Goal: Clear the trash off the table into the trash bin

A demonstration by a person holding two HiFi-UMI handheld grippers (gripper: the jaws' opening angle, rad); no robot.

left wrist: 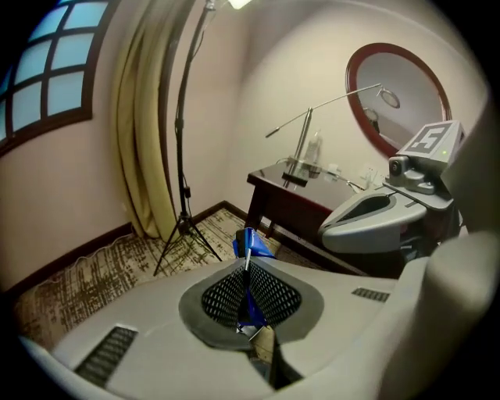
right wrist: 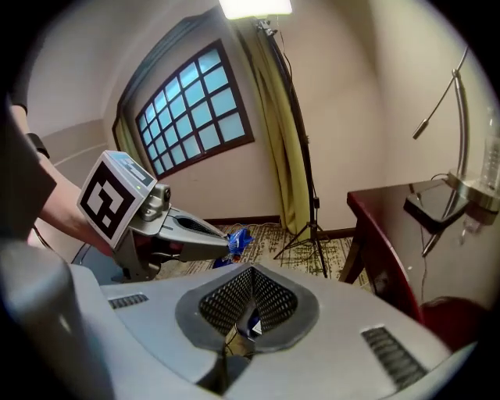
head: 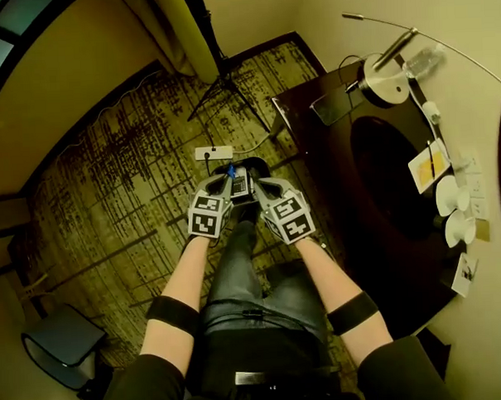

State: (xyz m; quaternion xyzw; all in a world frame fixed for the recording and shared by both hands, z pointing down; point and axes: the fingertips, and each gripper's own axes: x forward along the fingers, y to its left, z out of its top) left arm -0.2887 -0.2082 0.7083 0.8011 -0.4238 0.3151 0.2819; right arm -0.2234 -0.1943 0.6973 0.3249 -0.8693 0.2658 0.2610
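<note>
Trash in hand, not on the worktop (head: 332, 162). The blue wrapper (left wrist: 251, 244) is pinched in the left gripper (left wrist: 248, 283), fingers pressed together on it, its top end sticking out past the tips. The right gripper (right wrist: 251, 301) fingers are pressed together too, w/ a small blue-white scrap (right wrist: 252, 322) nipped in the seam.

Head view: both grippers sit side by side at frame centre, over the carpet (head: 109, 185), w/ the worktop at right. The grey box (head: 62, 348) at lower left is prob. the bin, well apart from both.

Risks, as judged:
1. Thin film, edge grip only. A swing toward the bin may shake it loose onto the busy carpet, where it's hard to spot.
2. Grippers close together, so a clash is poss.
3. The power strip (head: 213, 153) and tripod (head: 221, 84) are near, so a snag is poss.
4. The scrap may cling to the mesh on release.
</note>
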